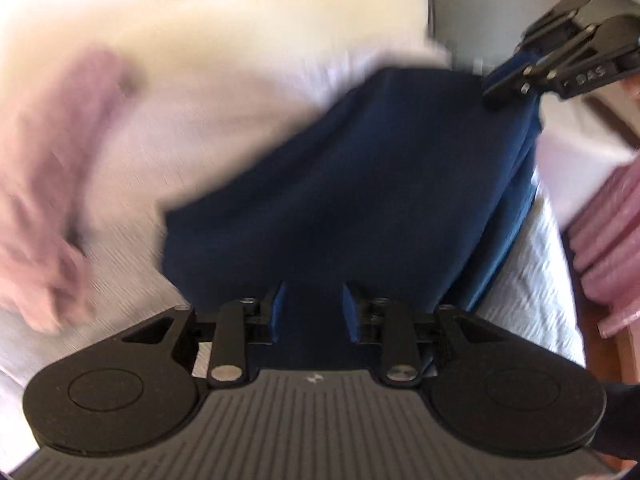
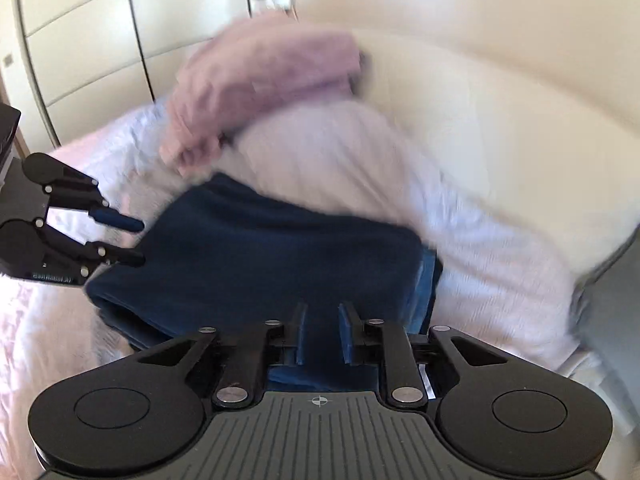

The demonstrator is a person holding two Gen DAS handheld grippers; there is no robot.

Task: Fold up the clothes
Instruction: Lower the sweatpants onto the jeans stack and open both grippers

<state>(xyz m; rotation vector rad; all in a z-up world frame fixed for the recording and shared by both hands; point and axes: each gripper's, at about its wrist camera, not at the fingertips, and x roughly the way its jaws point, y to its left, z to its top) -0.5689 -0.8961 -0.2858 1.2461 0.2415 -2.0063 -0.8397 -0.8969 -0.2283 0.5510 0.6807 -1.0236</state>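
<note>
A folded navy blue garment (image 1: 352,184) lies on the white bed; it also shows in the right wrist view (image 2: 256,264). My left gripper (image 1: 312,300) stands at its near edge with jaws apart and cloth between and under the fingers; in the right wrist view it (image 2: 138,242) is seen open, just off the garment's left corner. My right gripper (image 2: 322,320) sits over the garment's near edge, jaws apart, navy cloth in the gap; in the left wrist view it (image 1: 500,88) rests at the garment's far right corner. The views are motion-blurred.
A pink garment (image 2: 260,80) lies heaped on a white pillow (image 2: 460,152) at the head of the bed. More pink cloth (image 1: 608,236) lies at the right bed edge. Cream wardrobe doors (image 2: 80,40) stand behind. The white bedspread (image 1: 532,292) surrounds the garment.
</note>
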